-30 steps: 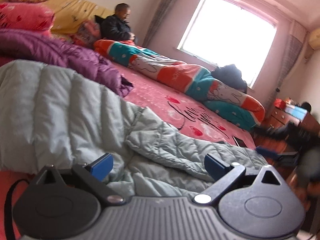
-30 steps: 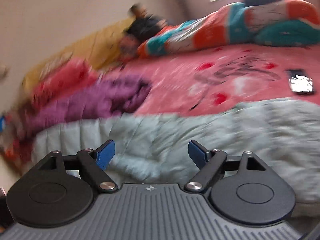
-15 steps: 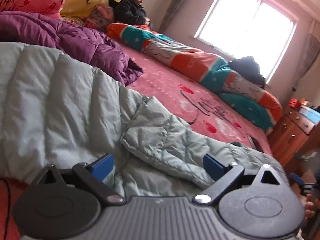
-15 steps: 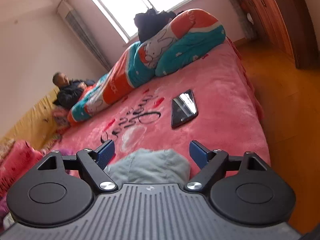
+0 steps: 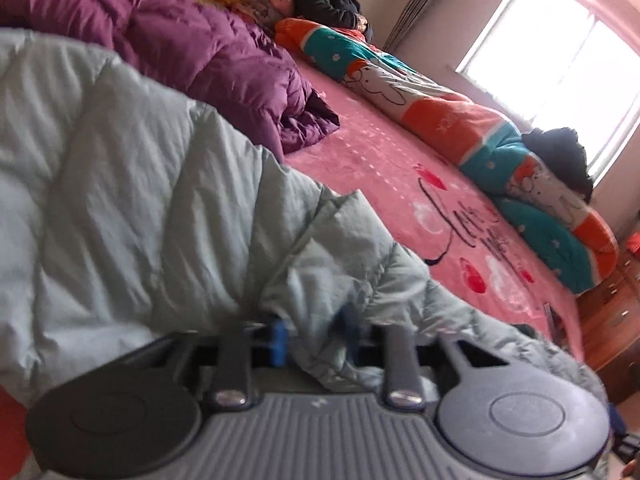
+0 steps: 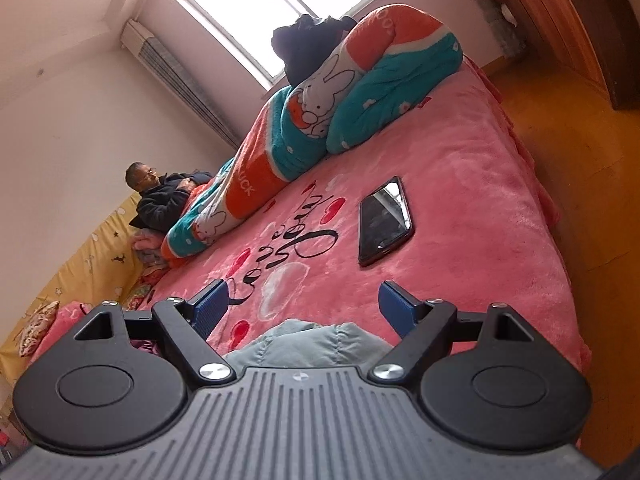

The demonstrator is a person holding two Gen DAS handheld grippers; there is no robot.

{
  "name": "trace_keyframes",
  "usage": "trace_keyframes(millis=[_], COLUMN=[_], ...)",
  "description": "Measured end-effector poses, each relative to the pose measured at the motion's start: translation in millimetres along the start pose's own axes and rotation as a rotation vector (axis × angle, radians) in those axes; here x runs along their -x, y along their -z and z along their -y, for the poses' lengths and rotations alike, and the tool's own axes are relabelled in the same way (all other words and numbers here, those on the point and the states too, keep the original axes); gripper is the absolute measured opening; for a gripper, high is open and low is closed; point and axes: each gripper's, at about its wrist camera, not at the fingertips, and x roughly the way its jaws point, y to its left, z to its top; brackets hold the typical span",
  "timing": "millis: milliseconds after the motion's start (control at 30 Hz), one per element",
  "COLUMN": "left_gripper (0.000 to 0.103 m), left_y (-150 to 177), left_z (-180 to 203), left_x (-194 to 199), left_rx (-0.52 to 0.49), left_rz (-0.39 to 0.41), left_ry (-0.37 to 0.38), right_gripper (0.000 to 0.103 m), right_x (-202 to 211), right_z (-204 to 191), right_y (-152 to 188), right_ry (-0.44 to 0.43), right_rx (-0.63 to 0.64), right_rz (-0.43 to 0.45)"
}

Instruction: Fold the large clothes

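On a pink bed (image 6: 460, 168), the left gripper (image 5: 316, 344) is closing on a fold of a puffy pale-green jacket (image 5: 120, 184), likely light and slippery, best held at seams; the right gripper (image 6: 302, 306) gapes empty above its edge.

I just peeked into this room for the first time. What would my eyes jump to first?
Probably the puffy pale green jacket, filling the near side of the pink bed, with the left gripper closing on a fold of it. Next, the rolled orange and teal bunny quilt along the bed's far edge under the bright window. A black phone lies just beyond the open right gripper.
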Motion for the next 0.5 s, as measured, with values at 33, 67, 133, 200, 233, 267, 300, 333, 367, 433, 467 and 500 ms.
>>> trace_keyframes(millis=[33, 67, 133, 200, 233, 267, 300, 333, 367, 433, 467, 500], left_gripper=[0.008, 0.006, 0.006, 0.005, 0.005, 0.005, 0.005, 0.005, 0.005, 0.006, 0.008, 0.008], left_y=[0, -1, -5, -9, -10, -11, -11, -10, -8, -3, 0, 2], left_z=[1, 2, 3, 1, -1, -3, -4, -3, -2, 0, 0, 0], left_x=[5, 13, 28, 41, 46, 51, 52, 52, 50, 44, 43, 44], left_rx=[-0.014, -0.024, -0.036, -0.051, -0.061, -0.075, -0.101, -0.133, -0.167, -0.222, -0.240, -0.249], left_rz=[0.021, 0.051, 0.108, 0.141, 0.149, 0.153, 0.149, 0.144, 0.136, 0.103, 0.088, 0.080], left_ry=[-0.009, -0.013, -0.027, -0.054, -0.067, -0.081, -0.093, -0.104, -0.119, -0.151, -0.172, -0.188], right_gripper=[0.103, 0.103, 0.103, 0.103, 0.103, 0.103, 0.103, 0.103, 0.103, 0.103, 0.103, 0.103], right_x=[1, 1, 2, 3, 4, 5, 6, 8, 9, 11, 11, 11], right_z=[2, 3, 4, 4, 5, 6, 7, 7, 7, 4, 1, -2], right_y=[1, 0, -1, -1, -1, -1, 0, 1, 1, 4, 5, 6], right_ry=[0.007, 0.009, 0.021, 0.032, 0.032, 0.034, 0.039, 0.046, 0.048, 0.039, 0.032, 0.027], right_rx=[-0.005, -0.012, -0.017, -0.016, -0.022, -0.030, -0.037, -0.040, -0.043, -0.047, -0.042, -0.033], right_rz=[0.003, 0.005, 0.014, 0.021, 0.021, 0.022, 0.024, 0.028, 0.030, 0.034, 0.033, 0.031])
